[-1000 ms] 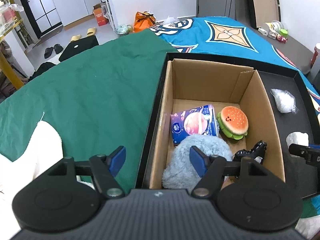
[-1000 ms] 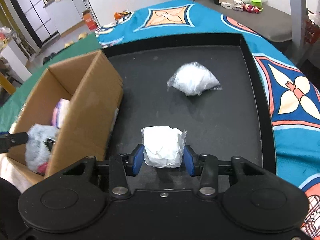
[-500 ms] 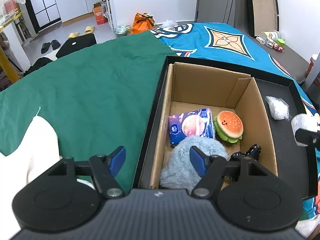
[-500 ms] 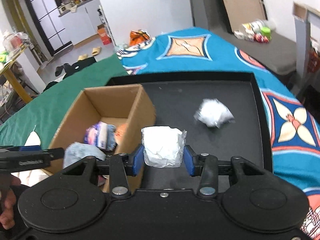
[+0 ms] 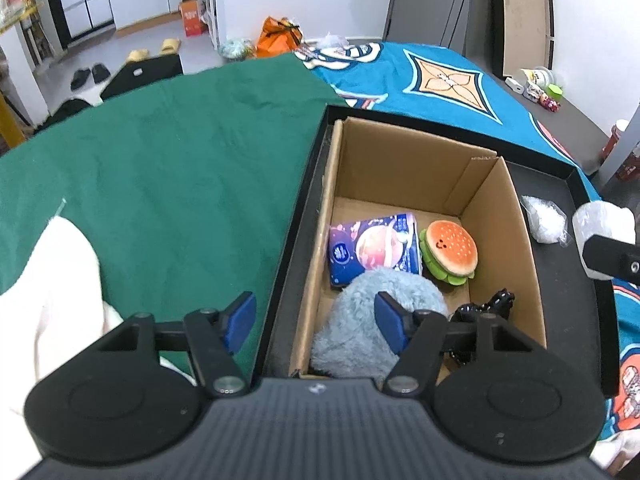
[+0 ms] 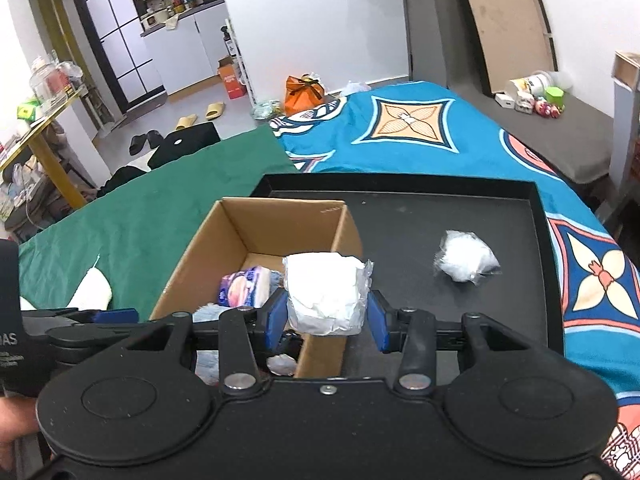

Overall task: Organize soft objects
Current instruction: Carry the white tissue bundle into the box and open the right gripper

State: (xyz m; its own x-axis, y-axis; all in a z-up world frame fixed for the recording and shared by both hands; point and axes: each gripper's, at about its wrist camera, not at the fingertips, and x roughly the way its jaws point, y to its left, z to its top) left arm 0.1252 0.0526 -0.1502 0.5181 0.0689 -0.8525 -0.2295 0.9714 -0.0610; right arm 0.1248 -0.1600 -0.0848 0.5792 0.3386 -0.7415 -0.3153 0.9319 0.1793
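My right gripper (image 6: 327, 322) is shut on a white wrapped soft bundle (image 6: 325, 293) and holds it in the air over the right wall of the cardboard box (image 6: 256, 224); the bundle also shows in the left wrist view (image 5: 600, 218). The box (image 5: 404, 160) holds a fluffy blue-grey toy (image 5: 380, 300), a tissue pack (image 5: 372, 248), a burger plush (image 5: 450, 248) and a black item (image 5: 490, 306). A second clear-wrapped white bundle (image 6: 466, 256) lies on the black tray (image 6: 400, 208). My left gripper (image 5: 316, 322) is open and empty above the box's near left corner.
The tray sits on a bed with a green cloth (image 5: 160, 168) on the left and a blue patterned cover (image 6: 420, 128) on the right. A white cloth (image 5: 48, 280) lies at the near left. Small items stand on a grey bench (image 6: 536, 96).
My right gripper lifted the white bundle off the tray and carried it left toward the box. The left gripper pulled back and up a little, still open.
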